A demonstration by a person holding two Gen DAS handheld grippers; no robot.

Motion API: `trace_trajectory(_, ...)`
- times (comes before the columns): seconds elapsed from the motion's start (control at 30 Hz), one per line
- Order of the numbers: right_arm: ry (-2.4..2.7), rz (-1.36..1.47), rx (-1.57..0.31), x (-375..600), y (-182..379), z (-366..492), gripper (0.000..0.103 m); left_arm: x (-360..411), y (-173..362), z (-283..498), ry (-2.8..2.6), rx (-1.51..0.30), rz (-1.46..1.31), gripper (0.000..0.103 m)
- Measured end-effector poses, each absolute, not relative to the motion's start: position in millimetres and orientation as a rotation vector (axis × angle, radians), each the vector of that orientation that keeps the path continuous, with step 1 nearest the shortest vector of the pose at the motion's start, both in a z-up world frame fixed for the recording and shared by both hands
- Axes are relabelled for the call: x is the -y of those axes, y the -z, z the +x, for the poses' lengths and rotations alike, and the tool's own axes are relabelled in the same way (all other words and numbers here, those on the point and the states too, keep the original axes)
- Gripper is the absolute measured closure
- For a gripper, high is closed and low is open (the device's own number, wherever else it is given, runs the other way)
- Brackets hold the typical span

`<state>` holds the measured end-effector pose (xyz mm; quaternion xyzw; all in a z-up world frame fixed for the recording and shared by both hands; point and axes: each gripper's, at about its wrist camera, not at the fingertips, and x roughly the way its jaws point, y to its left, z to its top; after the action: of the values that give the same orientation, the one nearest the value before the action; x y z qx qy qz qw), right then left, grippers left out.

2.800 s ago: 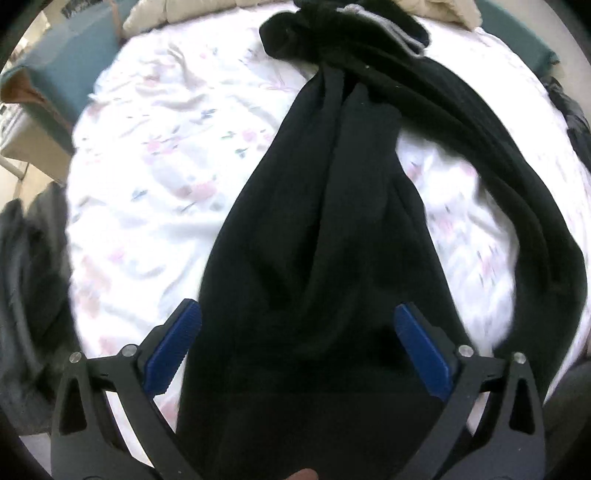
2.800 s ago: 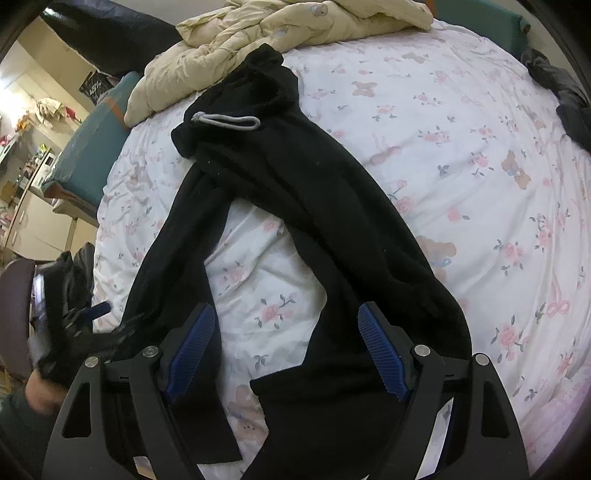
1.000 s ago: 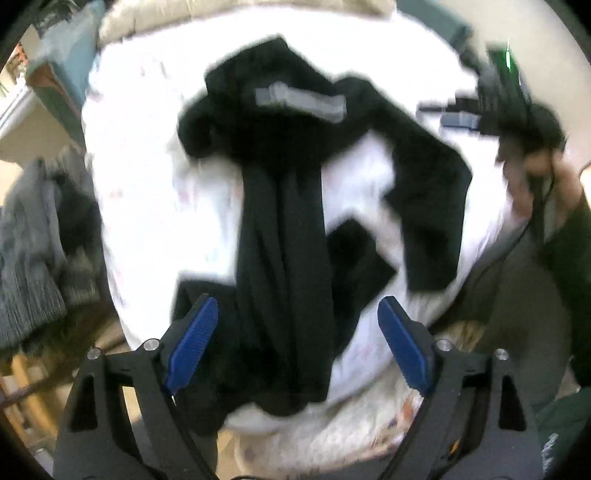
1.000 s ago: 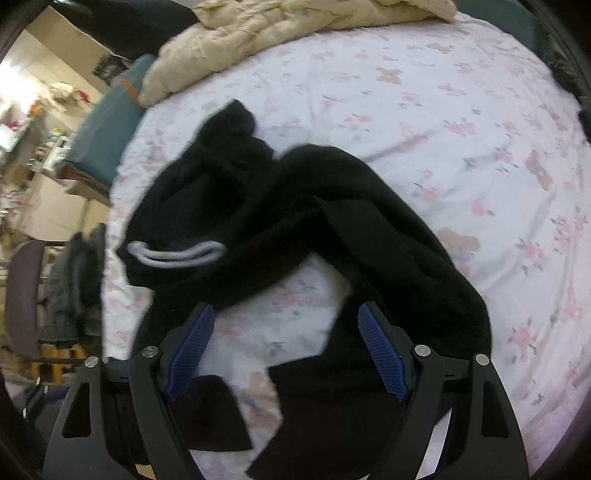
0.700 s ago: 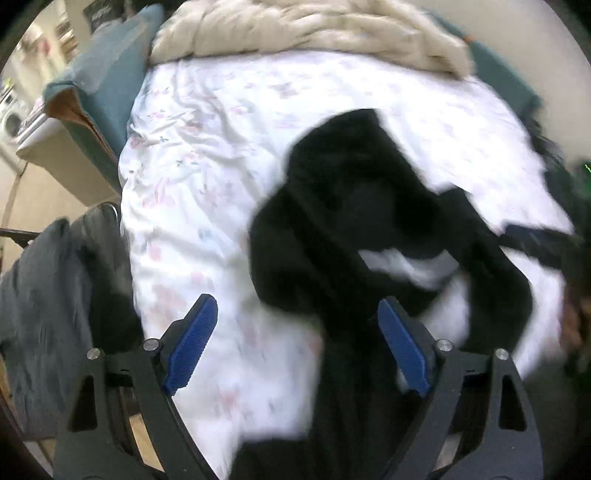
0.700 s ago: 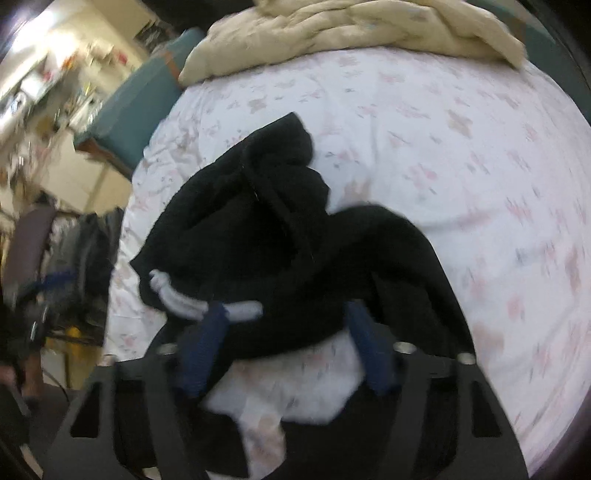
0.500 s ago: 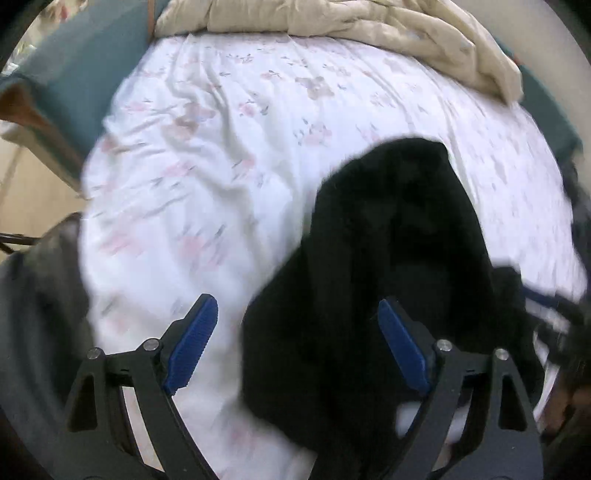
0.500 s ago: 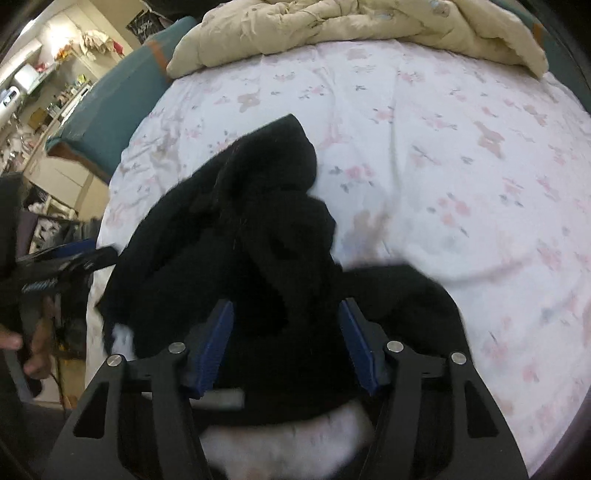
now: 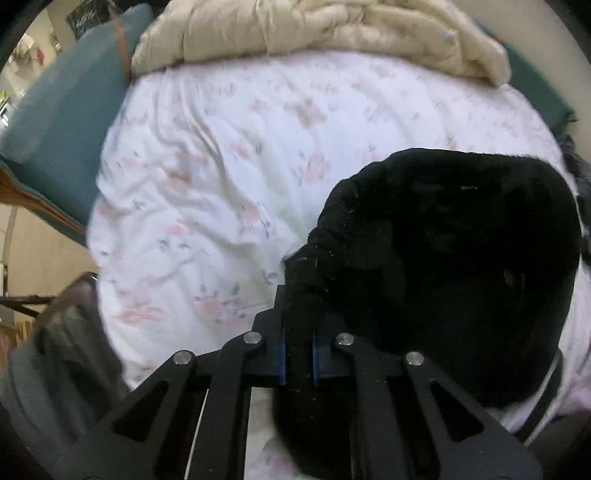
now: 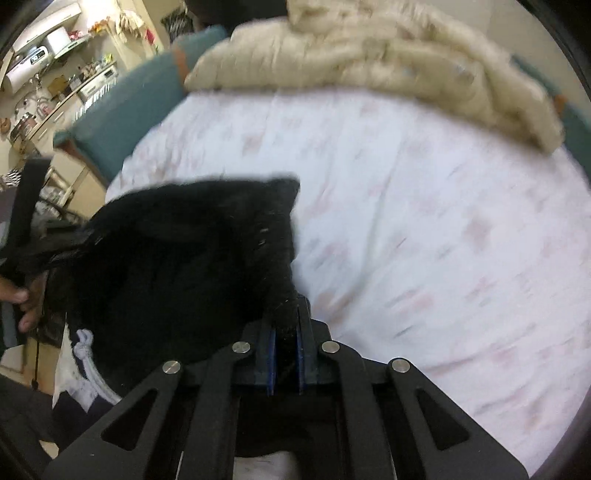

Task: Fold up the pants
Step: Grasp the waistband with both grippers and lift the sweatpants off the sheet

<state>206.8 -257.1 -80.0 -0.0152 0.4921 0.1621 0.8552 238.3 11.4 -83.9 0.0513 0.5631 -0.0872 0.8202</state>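
Floral white bedsheet [image 9: 207,206] covered the bed, with a cream quilt [image 9: 314,33] bunched at the far end and a teal cushion [image 9: 62,122] along one side. Black pants [image 9: 443,266] lay bunched on the sheet nearest the camera. Left gripper [image 9: 298,325] had just closed, its blue pads clamped on a fold of the waist edge. Right gripper [image 10: 285,332] had likewise just closed and pinched another fold of the pants. A white drawstring [image 10: 86,365] hung below.
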Motion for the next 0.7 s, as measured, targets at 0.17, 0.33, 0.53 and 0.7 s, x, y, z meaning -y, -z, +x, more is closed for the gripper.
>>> trace_trajectory(0.17, -0.267, -0.134, -0.901, 280.0, -22.0, 215.3, 0.096, -33.1, 5.3, 231.8, 0.159, -1.101, 0.157, 0.097)
trace_trajectory(0.33, -0.137, -0.182, -0.72, 283.9, -108.1, 232.9, 0.097, -47.7, -68.7, 241.6, 0.146, -0.958, 0.122, 0.097)
trace_trajectory(0.53, -0.033, -0.368, -0.684, 240.1, -126.9, 290.4, 0.097, -28.5, -104.1, 281.2, 0.027, -0.845, 0.298, 0.097)
trace_trajectory(0.7, 0.113, -0.505, -0.599, 211.9, -136.3, 363.2, 0.097, -37.1, -110.4, 361.1, -0.129, -0.79, 0.387, 0.097)
